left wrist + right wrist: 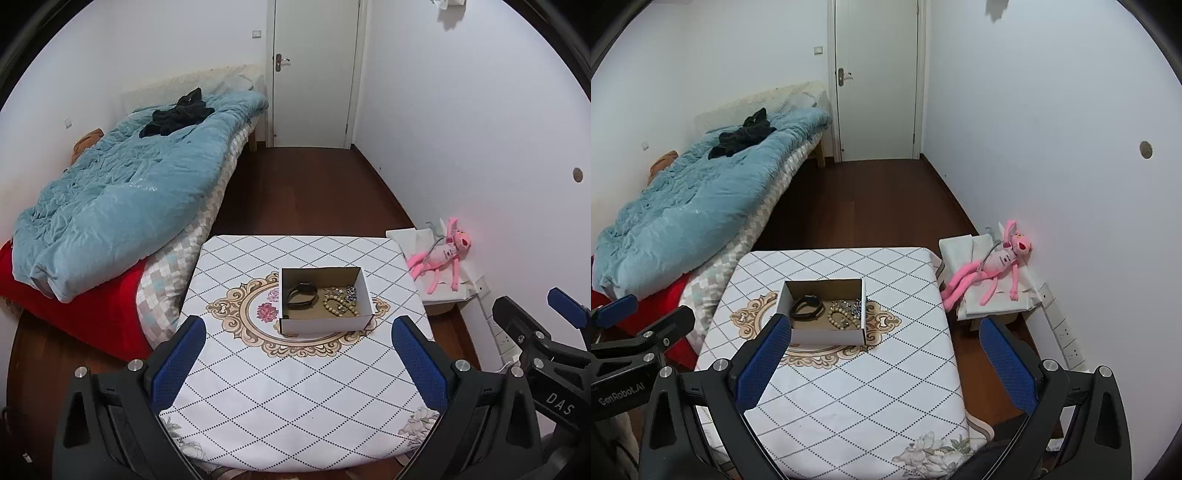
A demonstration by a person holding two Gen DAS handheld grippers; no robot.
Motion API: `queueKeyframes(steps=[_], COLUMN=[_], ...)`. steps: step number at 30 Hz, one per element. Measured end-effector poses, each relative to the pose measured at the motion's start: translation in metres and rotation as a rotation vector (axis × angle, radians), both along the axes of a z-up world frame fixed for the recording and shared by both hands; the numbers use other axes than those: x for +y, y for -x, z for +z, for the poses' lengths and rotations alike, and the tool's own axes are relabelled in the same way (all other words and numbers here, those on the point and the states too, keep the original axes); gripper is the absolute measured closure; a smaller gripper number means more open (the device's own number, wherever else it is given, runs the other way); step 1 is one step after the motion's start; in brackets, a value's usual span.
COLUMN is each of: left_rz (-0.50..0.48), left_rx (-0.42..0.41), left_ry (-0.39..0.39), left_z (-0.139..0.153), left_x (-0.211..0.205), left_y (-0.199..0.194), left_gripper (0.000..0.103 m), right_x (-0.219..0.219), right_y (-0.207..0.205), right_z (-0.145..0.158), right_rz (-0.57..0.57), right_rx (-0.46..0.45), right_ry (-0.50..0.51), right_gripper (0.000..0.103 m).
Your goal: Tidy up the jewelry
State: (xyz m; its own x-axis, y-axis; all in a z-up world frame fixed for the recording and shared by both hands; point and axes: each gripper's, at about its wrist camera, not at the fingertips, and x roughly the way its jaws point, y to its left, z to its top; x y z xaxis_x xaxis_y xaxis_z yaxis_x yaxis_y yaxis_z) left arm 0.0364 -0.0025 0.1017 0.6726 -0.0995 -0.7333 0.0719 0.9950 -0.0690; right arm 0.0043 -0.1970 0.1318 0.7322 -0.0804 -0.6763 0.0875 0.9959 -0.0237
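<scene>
both the left gripper (pixel 297 363) and right gripper (pixel 884 363) are hovering wide open and empty above the table (pixel 280 398), while the cardboard box (pixel 325 325) is holding a black watch (pixel 302 294), beaded bracelet (pixel 338 306) and silver chain (pixel 351 292), suggesting a closing reach comes next.

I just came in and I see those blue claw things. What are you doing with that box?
A person holds two grippers over the table, sorting jewelry. The cardboard box already holds a black watch, a bead bracelet and some shiny silver pieces. The left gripper and the right gripper both hang back from the box with their jaws wide open, holding nothing.
</scene>
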Motion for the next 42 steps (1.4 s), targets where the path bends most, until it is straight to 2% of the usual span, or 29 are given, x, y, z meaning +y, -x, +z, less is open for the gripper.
queueKeyframes(steps=[6, 11, 18, 25, 34, 42], left_rz=[-0.002, 0.004, 0.029, 0.053, 0.065, 0.065], left_rx=[0.0, 0.001, 0.046, 0.1, 0.186, 0.243], left_ry=[-0.004, -0.008, -0.014, -0.045, -0.089, -0.098], left_z=[0.003, 0.003, -0.007, -0.024, -0.055, -0.076], left_x=[0.0, 0.001, 0.001, -0.003, -0.006, -0.011], left_y=[0.009, 0.009, -0.014, -0.047, -0.085, -0.101], left_gripper=[0.0, 0.0, 0.0, 0.0, 0.0, 0.0], right_x=[0.002, 0.005, 0.004, 0.006, 0.007, 0.005], right_y=[0.017, 0.018, 0.003, -0.043, -0.097, -0.121], right_z=[0.018, 0.02, 0.015, -0.006, -0.049, -0.076], right_rz=[0.008, 0.019, 0.01, 0.003, 0.002, 0.003], right_rx=[-0.023, -0.014, 0.002, 0.061, 0.177, 0.252], right_ry=[0.006, -0.001, -0.001, 0.008, 0.019, 0.025], right_gripper=[0.0, 0.0, 0.0, 0.0, 0.0, 0.0])
